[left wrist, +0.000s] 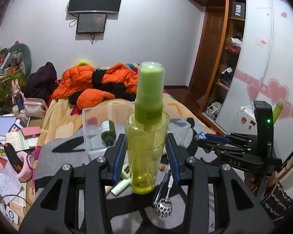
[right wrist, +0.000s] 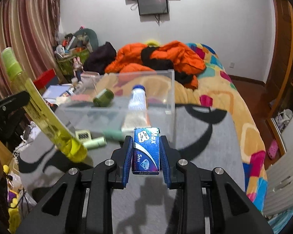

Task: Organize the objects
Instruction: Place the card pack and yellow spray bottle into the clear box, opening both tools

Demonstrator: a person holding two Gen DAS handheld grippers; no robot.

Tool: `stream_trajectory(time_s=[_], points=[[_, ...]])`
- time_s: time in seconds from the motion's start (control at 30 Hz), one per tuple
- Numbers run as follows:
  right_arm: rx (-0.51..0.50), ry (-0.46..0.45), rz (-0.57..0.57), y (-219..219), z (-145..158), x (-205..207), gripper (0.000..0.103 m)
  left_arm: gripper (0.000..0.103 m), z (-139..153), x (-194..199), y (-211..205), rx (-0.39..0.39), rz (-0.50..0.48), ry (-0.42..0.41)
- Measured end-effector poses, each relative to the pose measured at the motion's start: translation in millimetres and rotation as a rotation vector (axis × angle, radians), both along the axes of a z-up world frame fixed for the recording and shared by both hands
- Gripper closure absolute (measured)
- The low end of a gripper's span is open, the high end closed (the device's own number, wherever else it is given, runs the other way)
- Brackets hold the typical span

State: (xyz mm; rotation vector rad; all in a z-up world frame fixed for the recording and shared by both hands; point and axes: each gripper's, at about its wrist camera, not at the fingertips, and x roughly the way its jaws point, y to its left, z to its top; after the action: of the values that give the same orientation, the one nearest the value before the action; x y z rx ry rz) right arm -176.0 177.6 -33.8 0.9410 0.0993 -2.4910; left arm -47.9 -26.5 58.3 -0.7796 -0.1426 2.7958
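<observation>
Left wrist view first: my left gripper (left wrist: 146, 152) has its jaws closed onto the tall translucent yellow-green spray bottle with the clear cap (left wrist: 147, 128), gripped around the lower body so it stands upright and the cap stays clear. It's lifted just in front of the clear plastic storage bin (left wrist: 91, 120) sitting on the bed's grey blanket (left wrist: 64, 152). I reckon that upright hold is so it can be carried over the bin wall and set in. Inside the bin lies a small dark green bottle (left wrist: 108, 132) on its side. Just short of the bin, under the bottle, sit a pale green tube (left wrist: 120, 187) and a metal roller tool (left wrist: 164, 200), apparently not sorted yet. Off to the right of the bin the other gripper body reads "DAS", and a black box in the wardrobe reads "Fiiio" or similar.

Right wrist view: my right gripper (right wrist: 146, 154) has its jaws shut on a small blue cardboard box (right wrist: 146, 152), pinched by its long sides, just in front of the bin's near wall. Print reads "Max" and "5 Pcs". A white bottle with a blue cap (right wrist: 137, 99) also lies in the bin beside the dark green one.
</observation>
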Motion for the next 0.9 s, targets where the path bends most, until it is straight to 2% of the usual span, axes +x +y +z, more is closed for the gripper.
stream_trajectory(time_s=[0.3,0.63,0.9], points=[[-0.048,0.069,0.018,-11,32,-14,0.078,0.063,27,-10,0,0.028,0.015,0.066],[-0.076,0.103,0.022,-19,54,-38,0.078,0.063,61,-41,3,0.030,0.062,0.135],[-0.052,0.104,0.026,-34,53,-61,0.078,0.063,50,-79,0,0.011,0.150,0.097]])
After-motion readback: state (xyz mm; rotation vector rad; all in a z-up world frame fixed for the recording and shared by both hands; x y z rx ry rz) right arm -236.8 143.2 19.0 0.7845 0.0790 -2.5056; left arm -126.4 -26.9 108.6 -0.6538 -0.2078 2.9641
